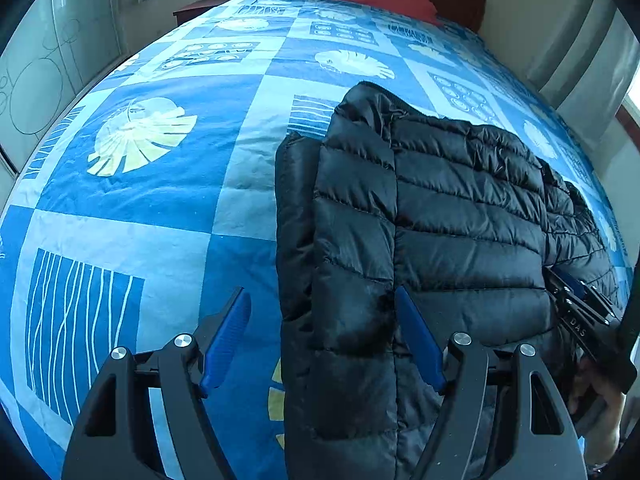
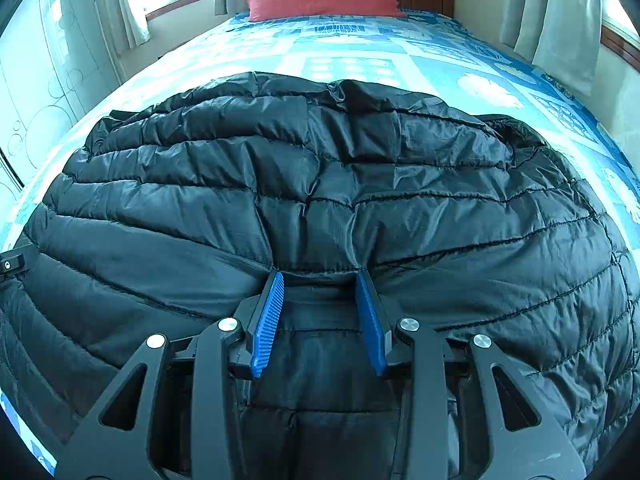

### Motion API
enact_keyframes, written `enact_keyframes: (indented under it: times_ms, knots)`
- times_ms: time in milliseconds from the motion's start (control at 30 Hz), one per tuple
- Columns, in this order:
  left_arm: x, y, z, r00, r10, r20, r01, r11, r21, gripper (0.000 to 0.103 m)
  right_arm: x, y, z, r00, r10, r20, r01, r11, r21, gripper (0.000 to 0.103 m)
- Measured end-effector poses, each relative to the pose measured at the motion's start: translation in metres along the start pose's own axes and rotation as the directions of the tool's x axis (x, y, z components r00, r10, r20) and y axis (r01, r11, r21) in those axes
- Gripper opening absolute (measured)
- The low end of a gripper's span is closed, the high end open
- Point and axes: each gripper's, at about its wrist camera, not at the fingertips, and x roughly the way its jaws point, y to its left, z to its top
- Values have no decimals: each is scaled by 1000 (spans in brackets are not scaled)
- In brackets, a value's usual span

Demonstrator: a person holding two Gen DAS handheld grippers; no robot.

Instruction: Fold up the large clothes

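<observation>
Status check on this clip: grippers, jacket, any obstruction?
Left gripper open, straddling the jacket's left edge. Right gripper open at its near hem. Black puffer jacket partly folded on the bedspread. Nothing obstructing.

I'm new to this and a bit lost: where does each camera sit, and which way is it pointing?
Left wrist: on the left hand-held gripper, facing up the bed; its open fingers straddle the black puffer jacket edge, and the right hand-held gripper shows at the right.
Right wrist: on the right hand-held gripper, over the jacket, fingers apart around a fold.
Both share the jacket, blue bedspread and red pillow.
</observation>
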Motion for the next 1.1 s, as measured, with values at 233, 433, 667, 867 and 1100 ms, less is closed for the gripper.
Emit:
enact_keyframes:
  times_ms: [233,433,667,867,1100]
  knots:
    - [1,-17,9,1000,1,9,-1,998,60,73,-1,3,-1,1000,-9,7,9,1000,-8,37]
    - [33,-21,12,996,43,-74,-36,995,89,83,-3,4,-1,1000,-10,13,10,1000,-4,37]
    - [39,-25,12,994,-16,-108,26,995,98,62,-3,9,-3,999,-27,30,28,1000,-12,37]
    - [32,-36,6,997,-14,-71,23,992,127,43,-3,11,-4,999,-35,34,35,999,-17,37]
    - [35,-32,5,998,52,-24,-47,986,161,76,-4,14,-6,999,-36,40,37,999,-16,37]
